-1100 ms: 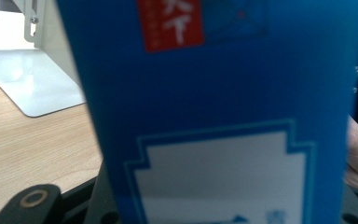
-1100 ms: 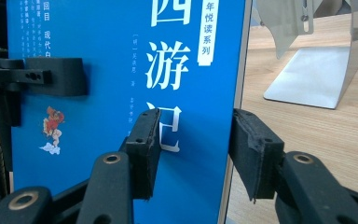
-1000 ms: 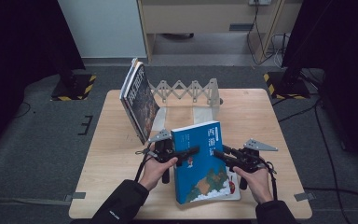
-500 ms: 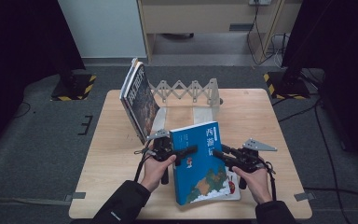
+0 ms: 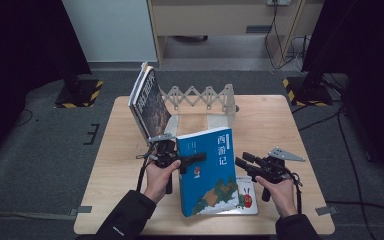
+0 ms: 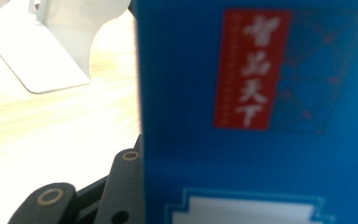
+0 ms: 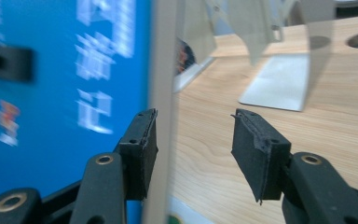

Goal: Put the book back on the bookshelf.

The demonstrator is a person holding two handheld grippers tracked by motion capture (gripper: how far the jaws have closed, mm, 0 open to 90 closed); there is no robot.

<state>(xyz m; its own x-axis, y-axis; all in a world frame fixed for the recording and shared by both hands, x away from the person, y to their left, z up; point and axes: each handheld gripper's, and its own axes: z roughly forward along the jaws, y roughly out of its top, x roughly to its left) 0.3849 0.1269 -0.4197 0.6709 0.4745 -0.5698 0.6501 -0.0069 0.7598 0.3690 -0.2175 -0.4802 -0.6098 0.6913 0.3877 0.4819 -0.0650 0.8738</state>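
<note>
I count two grippers: left gripper (image 5: pixel 192 159) clamps one blue book (image 5: pixel 207 170); right gripper (image 5: pixel 241 162) just opened, empty; picture book (image 5: pixel 245 200) below mostly hidden

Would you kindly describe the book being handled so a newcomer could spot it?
On the wooden table, in front of the folding metal rack, the left gripper grips a blue book. Unlike the dark book leaning on the rack, it bears white Chinese characters.

Four books: one blue paperback (image 5: pixel 207 172), one white picture book (image 5: pixel 247 202), two dark-covered books (image 5: pixel 150 102); one grey folding metal rack (image 5: pixel 202 97).
</note>
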